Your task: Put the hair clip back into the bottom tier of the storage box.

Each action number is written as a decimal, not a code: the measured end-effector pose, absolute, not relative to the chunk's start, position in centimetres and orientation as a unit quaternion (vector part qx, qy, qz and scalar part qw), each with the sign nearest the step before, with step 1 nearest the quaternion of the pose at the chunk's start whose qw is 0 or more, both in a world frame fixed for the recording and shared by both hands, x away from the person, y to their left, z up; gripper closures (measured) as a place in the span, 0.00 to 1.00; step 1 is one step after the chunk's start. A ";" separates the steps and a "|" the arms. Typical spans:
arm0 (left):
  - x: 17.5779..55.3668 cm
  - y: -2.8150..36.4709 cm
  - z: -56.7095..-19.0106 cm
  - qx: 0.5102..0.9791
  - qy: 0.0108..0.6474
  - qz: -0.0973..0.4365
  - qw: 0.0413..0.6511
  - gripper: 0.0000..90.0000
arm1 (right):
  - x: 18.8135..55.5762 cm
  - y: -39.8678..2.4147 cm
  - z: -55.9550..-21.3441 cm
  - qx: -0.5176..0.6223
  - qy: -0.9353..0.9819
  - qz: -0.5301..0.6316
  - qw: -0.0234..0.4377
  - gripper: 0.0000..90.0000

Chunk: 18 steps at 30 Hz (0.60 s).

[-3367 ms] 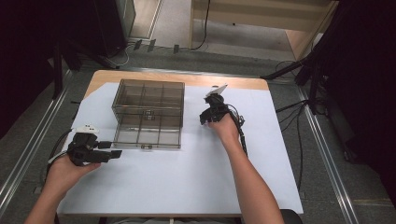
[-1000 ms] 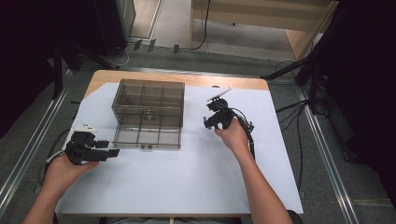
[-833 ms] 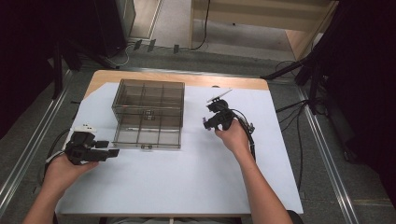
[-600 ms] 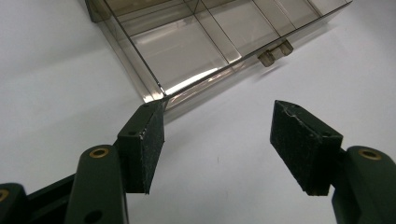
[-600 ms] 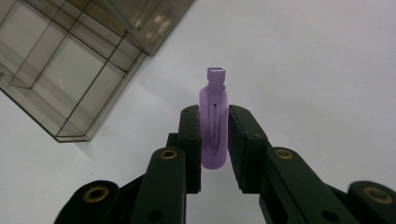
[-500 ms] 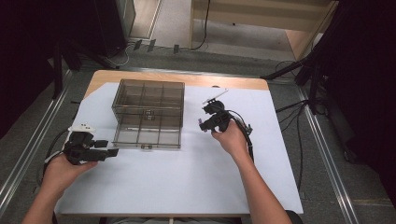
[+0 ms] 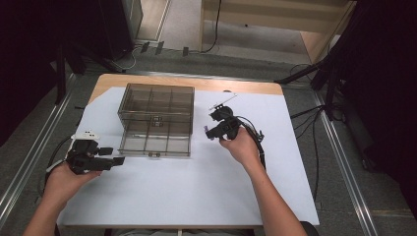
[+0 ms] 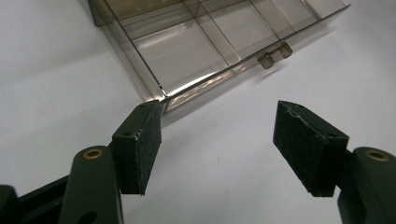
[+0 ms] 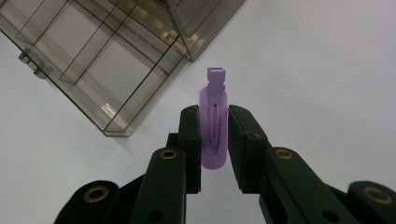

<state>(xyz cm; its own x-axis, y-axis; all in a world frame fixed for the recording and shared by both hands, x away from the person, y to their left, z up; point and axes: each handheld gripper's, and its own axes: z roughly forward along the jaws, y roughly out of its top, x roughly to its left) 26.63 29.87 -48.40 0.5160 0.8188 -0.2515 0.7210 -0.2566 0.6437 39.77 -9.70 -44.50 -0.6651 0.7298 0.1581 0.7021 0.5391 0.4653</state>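
Right hand-held gripper (image 9: 214,140): clenched on a purple clip (image 9: 214,126), jaws pressing its two flat sides; in the high view (image 7: 212,132) held just right of the box, pointing left.
Left hand-held gripper (image 8: 217,149): released, jaws spread wide with bare table between them; in the high view (image 7: 115,158) low over the near-left part of the table, pointing right.
Purple clip: upright between the right jaws, narrow squared end sticking out past the fingertips, apart from the box; seen small at the jaw tips in the high view (image 7: 205,129).
Box (image 7: 156,119): clear smoky plastic, split into compartments, sitting on the far-left part of the table; two small latches on its near edge (image 8: 274,55).
Box corner (image 8: 161,95): just beyond the tip of the left jaw in the left gripper view; touching or not, cannot tell.
Table (image 7: 196,196): white sheet over a wooden top, wood showing along the far edge.
Hands: left hand (image 7: 66,177) and right hand (image 7: 243,147) each wrapped around a gripper body.
Cable (image 7: 258,142): black, trailing from the right gripper past the wrist.
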 end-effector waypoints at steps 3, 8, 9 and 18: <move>26.6 29.8 -48.4 0.787 0.489 0.069 0.369 0.36 | 39.5 -9.3 -44.3 0.404 0.879 0.251 0.025 0.86; 26.4 29.8 -48.4 0.791 0.484 0.065 0.369 0.35 | 39.4 -9.0 -44.1 0.395 0.883 0.253 0.025 0.86; 26.4 29.8 -48.4 0.789 0.485 0.067 0.371 0.35 | 39.3 -8.9 -44.0 0.392 0.884 0.253 0.023 0.86; 26.0 29.8 -48.4 0.791 0.480 0.068 0.373 0.34 | 39.1 -7.7 -43.8 0.376 0.891 0.253 0.017 0.86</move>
